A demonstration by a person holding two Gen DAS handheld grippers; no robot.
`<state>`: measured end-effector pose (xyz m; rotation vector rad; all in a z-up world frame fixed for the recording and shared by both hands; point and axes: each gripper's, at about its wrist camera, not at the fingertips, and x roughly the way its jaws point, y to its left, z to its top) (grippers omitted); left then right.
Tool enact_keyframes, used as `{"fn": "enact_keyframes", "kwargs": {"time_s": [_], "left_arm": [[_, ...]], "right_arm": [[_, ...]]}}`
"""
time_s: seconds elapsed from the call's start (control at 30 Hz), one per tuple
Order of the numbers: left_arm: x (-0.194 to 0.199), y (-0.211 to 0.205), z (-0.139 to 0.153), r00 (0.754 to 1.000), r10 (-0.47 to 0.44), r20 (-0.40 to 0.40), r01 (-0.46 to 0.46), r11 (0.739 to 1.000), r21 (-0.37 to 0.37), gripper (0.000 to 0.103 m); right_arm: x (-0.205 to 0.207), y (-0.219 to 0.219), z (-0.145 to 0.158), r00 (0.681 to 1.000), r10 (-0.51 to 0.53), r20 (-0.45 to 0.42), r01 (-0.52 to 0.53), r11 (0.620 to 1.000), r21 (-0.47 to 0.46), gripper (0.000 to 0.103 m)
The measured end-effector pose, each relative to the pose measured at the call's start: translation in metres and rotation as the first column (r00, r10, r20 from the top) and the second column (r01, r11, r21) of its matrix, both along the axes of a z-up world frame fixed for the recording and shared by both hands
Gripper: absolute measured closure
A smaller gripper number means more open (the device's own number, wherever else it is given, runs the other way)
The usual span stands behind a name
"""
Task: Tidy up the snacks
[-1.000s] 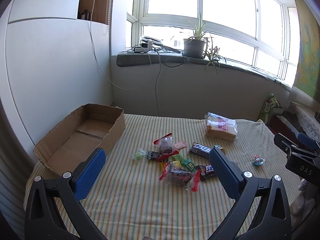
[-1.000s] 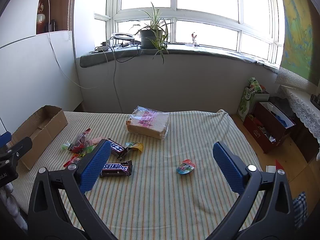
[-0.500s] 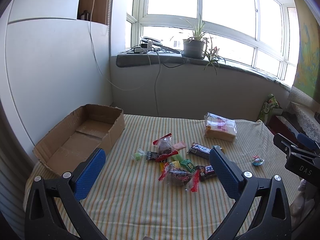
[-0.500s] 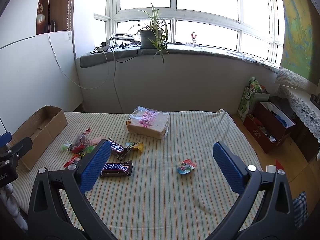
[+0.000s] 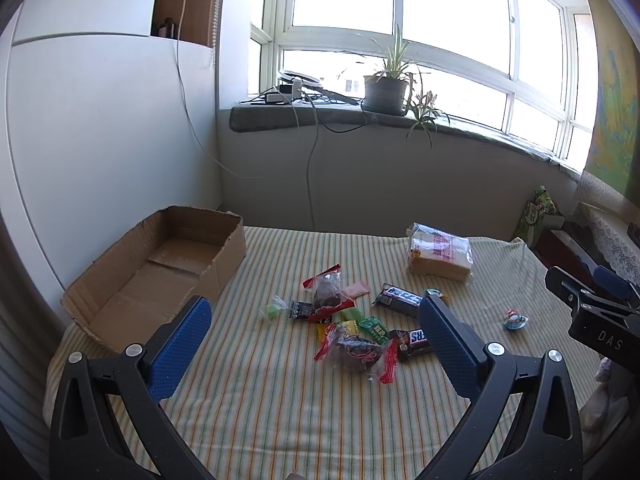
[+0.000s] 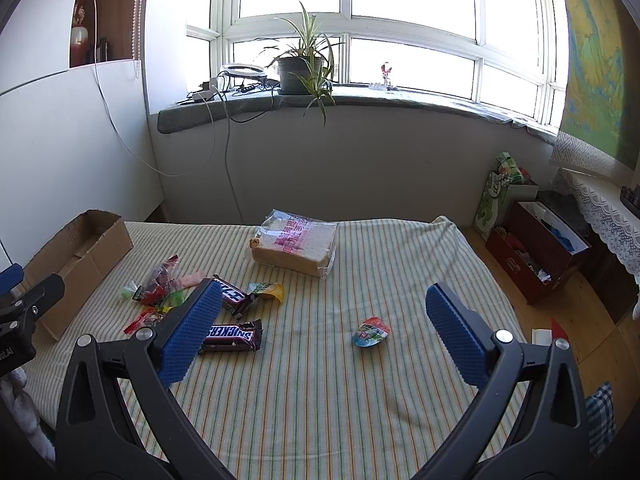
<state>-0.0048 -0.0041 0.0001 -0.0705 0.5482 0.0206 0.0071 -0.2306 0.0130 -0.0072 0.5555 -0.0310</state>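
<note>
- The left gripper (image 5: 316, 338) hangs above the striped tablecloth (image 5: 280, 420) with its blue pads spread wide, holding nothing.
- Between and just beyond its pads lies the heap of small snacks (image 5: 340, 320): red-wrapped candies, green and yellow sweets, a pink packet.
- The Snickers bar (image 5: 410, 344) lies by the left gripper's right pad; a second dark chocolate bar (image 5: 398, 300) lies just behind it.
- The open cardboard box (image 5: 160, 268) stands at the cloth's left edge, beyond the left pad and apart from the heap.
- The bagged sliced bread (image 5: 438, 252) rests farther back on the right.
- The right gripper (image 6: 320, 332) is likewise spread wide and holding nothing, above the cloth.
- In the right wrist view the Snickers bar (image 6: 232, 334) lies against the inner side of the left pad; the small blue-and-red jelly cup (image 6: 370, 332) sits between the pads, nearer the right one, touching neither.
- The bread (image 6: 296, 246) lies well ahead, midway between the pads.
</note>
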Motion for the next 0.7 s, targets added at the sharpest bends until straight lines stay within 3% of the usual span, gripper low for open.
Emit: {"fn": "enact_keyframes", "kwargs": {"time_s": [0.5, 0.7], "left_arm": [[0.009, 0.005, -0.019, 0.999, -0.013, -0.053, 0.011, 0.999, -0.039, 0.001], [0.017, 0.008, -0.043, 0.99, -0.056, -0.132, 0.046, 0.996, -0.079, 0.02]], "right_arm": [[0.01, -0.009, -0.019, 0.997, 0.048, -0.066, -0.045, 0.998, 0.039, 0.0], [0.017, -0.022, -0.041, 0.986, 0.093, -0.137, -0.083, 0.993, 0.08, 0.003]]}}
